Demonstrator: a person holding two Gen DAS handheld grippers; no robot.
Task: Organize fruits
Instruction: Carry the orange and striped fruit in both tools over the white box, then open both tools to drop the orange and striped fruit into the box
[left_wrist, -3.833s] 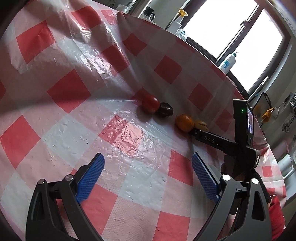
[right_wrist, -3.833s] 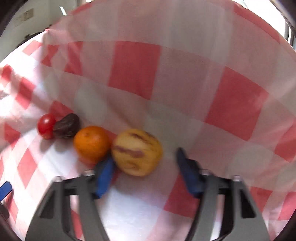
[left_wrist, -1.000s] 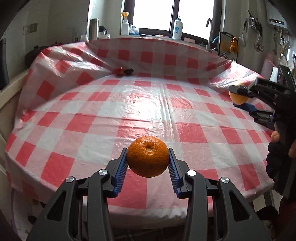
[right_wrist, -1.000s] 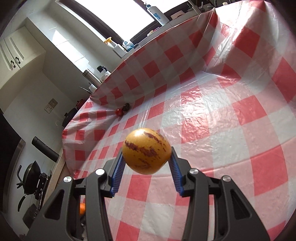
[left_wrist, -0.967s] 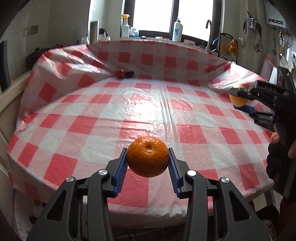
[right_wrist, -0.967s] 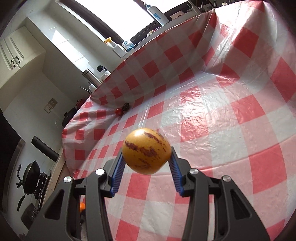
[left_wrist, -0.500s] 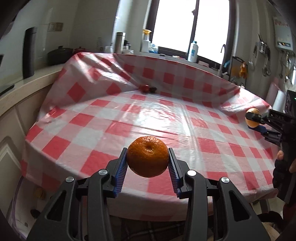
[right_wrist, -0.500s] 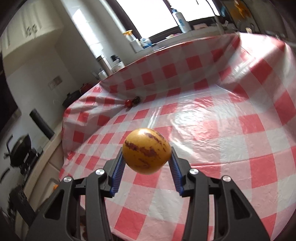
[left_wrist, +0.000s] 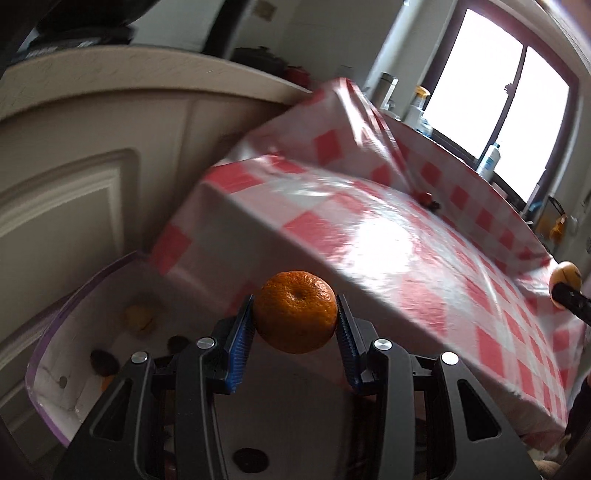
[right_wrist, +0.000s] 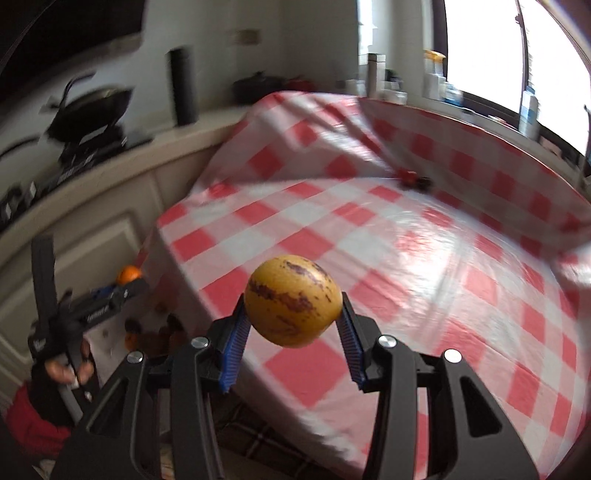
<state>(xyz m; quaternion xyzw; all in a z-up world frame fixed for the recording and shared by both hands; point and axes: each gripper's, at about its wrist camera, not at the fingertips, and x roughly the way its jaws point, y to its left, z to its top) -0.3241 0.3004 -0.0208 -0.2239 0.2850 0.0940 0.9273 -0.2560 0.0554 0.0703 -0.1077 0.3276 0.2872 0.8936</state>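
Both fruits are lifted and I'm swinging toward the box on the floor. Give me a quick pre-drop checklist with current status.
1. Orange clamped between the pads of the left hand-held gripper: ok.
2. Yellow fruit with purple streaks clamped in the right hand-held gripper: ok.
3. White box with purple rim in sight below the table edge: ok.
4. Orange directly over the box: not ok; it sits beside the opening in the left view.
5. Free space in the box among the fruit already there: ok.
6. Tomato and dark fruit left on the checked tablecloth: not ok, still to collect.
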